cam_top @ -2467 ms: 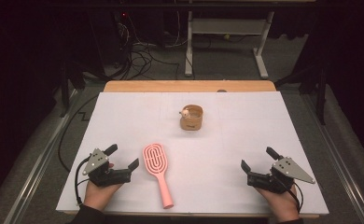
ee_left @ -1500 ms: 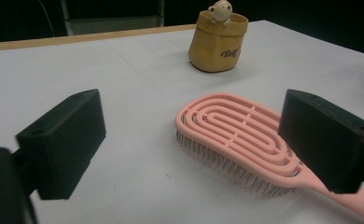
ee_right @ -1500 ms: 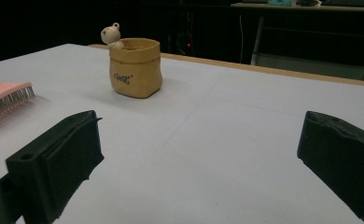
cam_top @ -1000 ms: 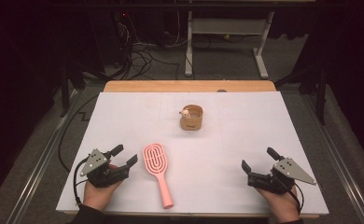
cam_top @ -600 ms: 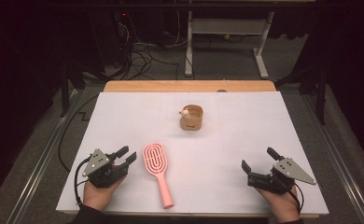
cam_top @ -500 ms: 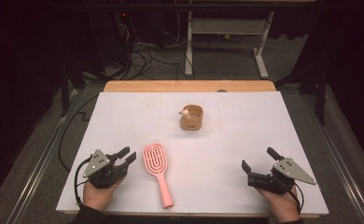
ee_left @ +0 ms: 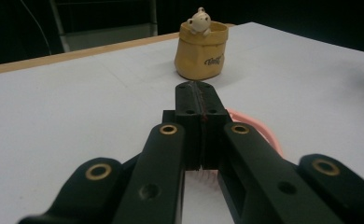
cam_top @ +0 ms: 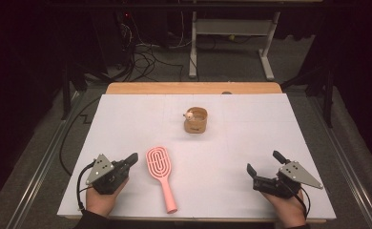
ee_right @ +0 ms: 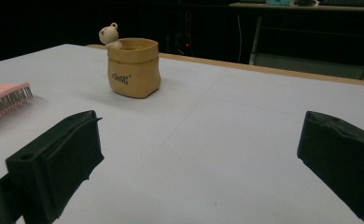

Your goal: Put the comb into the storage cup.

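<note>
Pink plastic paddle hairbrush point(cam_top: 161, 174) lies flat on the white worktop point(cam_top: 251, 143), untouched, at 3 o'clock just beside my left fingers point(cam_top: 132, 158); the pickup is not yet begun. My left fingers have just been closing and are now pressed together on nothing, pointing toward 2 o'clock. My right fingers point(cam_top: 263, 163) stand spread and empty, low over the worktop, aimed toward 10 o'clock. Tan pouch-shaped pot with a small bear figure point(cam_top: 195, 120) stands well apart at 12 o'clock.

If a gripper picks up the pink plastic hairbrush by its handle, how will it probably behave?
The pink plastic hairbrush looks stiff and probably light, since its oval head is slotted. It lies flat on the white table, so it should not roll. Held at the narrow handle's end, the wider head may dip.
</note>
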The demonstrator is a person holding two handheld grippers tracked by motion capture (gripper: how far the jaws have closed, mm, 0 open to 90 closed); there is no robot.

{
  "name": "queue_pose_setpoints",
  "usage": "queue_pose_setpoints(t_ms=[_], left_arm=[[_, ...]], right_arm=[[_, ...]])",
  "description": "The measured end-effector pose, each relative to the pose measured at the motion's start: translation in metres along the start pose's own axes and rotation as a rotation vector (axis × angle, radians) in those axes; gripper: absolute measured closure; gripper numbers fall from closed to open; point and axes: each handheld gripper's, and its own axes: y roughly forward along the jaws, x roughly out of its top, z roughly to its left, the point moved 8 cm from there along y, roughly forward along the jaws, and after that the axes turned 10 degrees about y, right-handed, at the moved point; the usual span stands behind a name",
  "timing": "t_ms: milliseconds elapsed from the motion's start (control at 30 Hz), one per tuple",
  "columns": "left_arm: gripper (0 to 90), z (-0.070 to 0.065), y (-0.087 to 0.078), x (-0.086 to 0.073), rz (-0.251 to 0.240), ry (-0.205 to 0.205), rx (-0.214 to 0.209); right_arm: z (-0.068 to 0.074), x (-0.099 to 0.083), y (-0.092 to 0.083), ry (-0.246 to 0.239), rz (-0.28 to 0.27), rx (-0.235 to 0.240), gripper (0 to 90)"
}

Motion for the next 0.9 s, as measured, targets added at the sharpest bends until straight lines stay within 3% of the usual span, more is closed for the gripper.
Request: queue_pose_setpoints(t_ms=[33, 67, 133, 200, 233, 400, 533, 600, 767, 800, 900], left_arm=[[88.7, -0.002, 0.0, 0.001, -0.002, 0.004, -0.018], [88.7, -0.004, 0.001, 0.001, -0.002, -0.012, -0.063], [88.6, -0.006, 0.002, 0.003, -0.007, -0.029, -0.07], [88.6, -0.009, 0.003, 0.005, -0.006, -0.021, -0.077], [88.6, -0.013, 0.003, 0.007, -0.002, -0.034, -0.116], [88.7, -0.027, 0.006, 0.01, 0.011, -0.027, -0.173], [88.7, -0.049, 0.015, 0.01, 0.049, 0.0, -0.239], [88.7, -0.055, 0.018, 0.009, 0.062, 0.014, -0.251], [88.7, -0.077, 0.027, 0.004, 0.141, 0.082, -0.3], [88.7, -0.083, 0.031, 0.001, 0.176, 0.102, -0.313], [88.7, -0.089, 0.034, -0.004, 0.215, 0.118, -0.332]], right_arm=[[0.0, 0.0, 0.0, 0.001, -0.001, -0.001, 0.3], [0.0, 0.0, 0.0, 0.0, -0.001, 0.0, 0.4], [0.0, 0.0, 0.0, 0.0, -0.001, 0.0, 0.3], [0.0, 0.0, 0.0, 0.0, -0.001, -0.001, 0.3], [0.0, 0.0, 0.0, 0.0, -0.001, -0.001, 0.3], [0.0, 0.0, 0.0, -0.001, 0.0, -0.002, 0.3], [0.0, 0.0, 0.0, -0.002, -0.001, -0.001, 0.3], [0.0, 0.0, 0.0, -0.001, -0.001, -0.001, 0.3], [0.0, 0.0, 0.0, -0.001, -0.002, -0.002, 0.3], [0.0, 0.0, 0.0, 0.0, -0.001, -0.002, 0.3], [0.0, 0.0, 0.0, 0.001, -0.001, -0.001, 0.3]])
